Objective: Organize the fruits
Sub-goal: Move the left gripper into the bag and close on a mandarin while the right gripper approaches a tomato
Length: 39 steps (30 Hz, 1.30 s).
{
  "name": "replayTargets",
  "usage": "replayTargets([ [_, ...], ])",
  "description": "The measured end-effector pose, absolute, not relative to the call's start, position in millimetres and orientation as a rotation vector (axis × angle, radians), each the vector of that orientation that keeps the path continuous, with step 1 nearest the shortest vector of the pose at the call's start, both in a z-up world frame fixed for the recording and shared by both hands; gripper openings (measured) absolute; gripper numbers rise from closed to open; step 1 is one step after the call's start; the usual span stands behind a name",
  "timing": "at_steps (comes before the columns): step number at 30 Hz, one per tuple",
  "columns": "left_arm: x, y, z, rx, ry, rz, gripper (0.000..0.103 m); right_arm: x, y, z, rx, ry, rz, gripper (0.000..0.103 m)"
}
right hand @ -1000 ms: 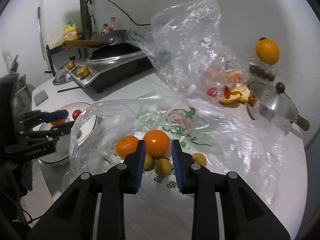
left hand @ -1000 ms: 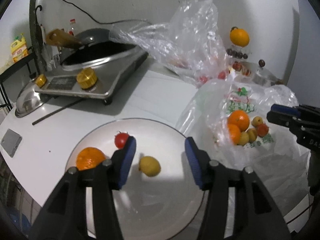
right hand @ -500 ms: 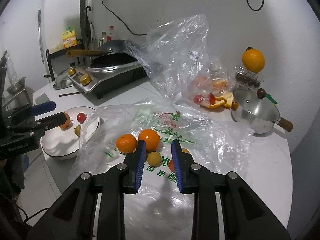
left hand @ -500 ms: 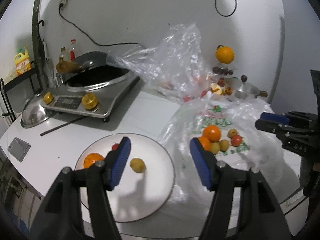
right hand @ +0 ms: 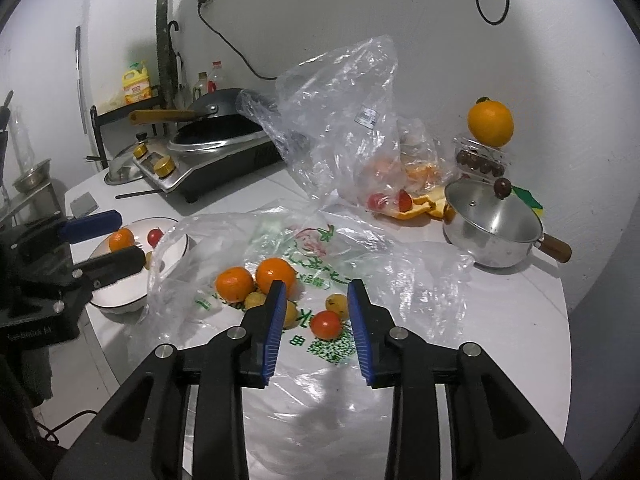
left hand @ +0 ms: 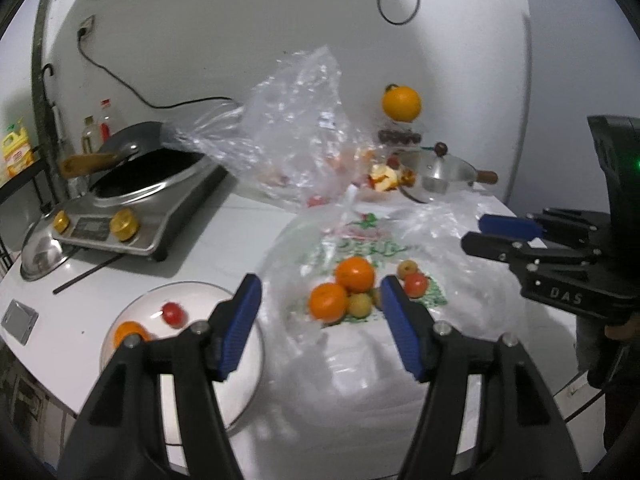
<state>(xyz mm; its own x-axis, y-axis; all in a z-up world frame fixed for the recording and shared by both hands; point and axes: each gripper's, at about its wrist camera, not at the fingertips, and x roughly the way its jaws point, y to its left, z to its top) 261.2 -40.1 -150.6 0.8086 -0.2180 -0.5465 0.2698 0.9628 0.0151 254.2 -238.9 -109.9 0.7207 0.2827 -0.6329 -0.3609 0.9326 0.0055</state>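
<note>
A white plate (left hand: 200,292) (right hand: 120,300) holds an orange (left hand: 128,334) (right hand: 121,239) and a small tomato (left hand: 175,313) (right hand: 155,235). On a clear plastic bag (left hand: 360,344) (right hand: 320,360) lie two oranges (left hand: 355,274) (right hand: 276,275), several small yellow fruits (left hand: 360,306) (right hand: 337,303) and a tomato (left hand: 416,284) (right hand: 326,325). My left gripper (left hand: 320,320) is open and empty, above the bag's left part. My right gripper (right hand: 316,320) is open and empty, its jaws on either side of the tomato, above it.
An induction cooker with a wok (left hand: 132,184) (right hand: 216,140) stands at the back left. A second plastic bag (left hand: 296,136) (right hand: 344,120) with fruit and peels is behind. A steel lidded pot (left hand: 436,172) (right hand: 494,224) and an orange on a box (left hand: 401,104) (right hand: 490,122) stand at the back right.
My left gripper has swung right, from over the plate to over the bag. My right gripper has opened wider and pulled back; the tomato now lies between its jaws.
</note>
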Motion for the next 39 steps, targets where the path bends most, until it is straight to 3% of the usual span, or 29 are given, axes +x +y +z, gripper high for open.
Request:
replayTargets([
  [25,326,-66,-198,0.101,0.662,-0.291,0.063,304,-247,-165,-0.085,0.813,0.42,0.034],
  [28,336,-65,-203,0.113,0.669,-0.302,0.06,308,-245,-172,-0.083,0.837,0.424,0.034],
  [30,342,-62,-207,0.12,0.689,-0.295,0.053,310,-244,-176,-0.082,0.852,0.428,0.034],
  [39,348,-61,-220,0.235,0.756,-0.322,0.051,315,-244,-187,-0.075,0.9,0.418,0.034],
])
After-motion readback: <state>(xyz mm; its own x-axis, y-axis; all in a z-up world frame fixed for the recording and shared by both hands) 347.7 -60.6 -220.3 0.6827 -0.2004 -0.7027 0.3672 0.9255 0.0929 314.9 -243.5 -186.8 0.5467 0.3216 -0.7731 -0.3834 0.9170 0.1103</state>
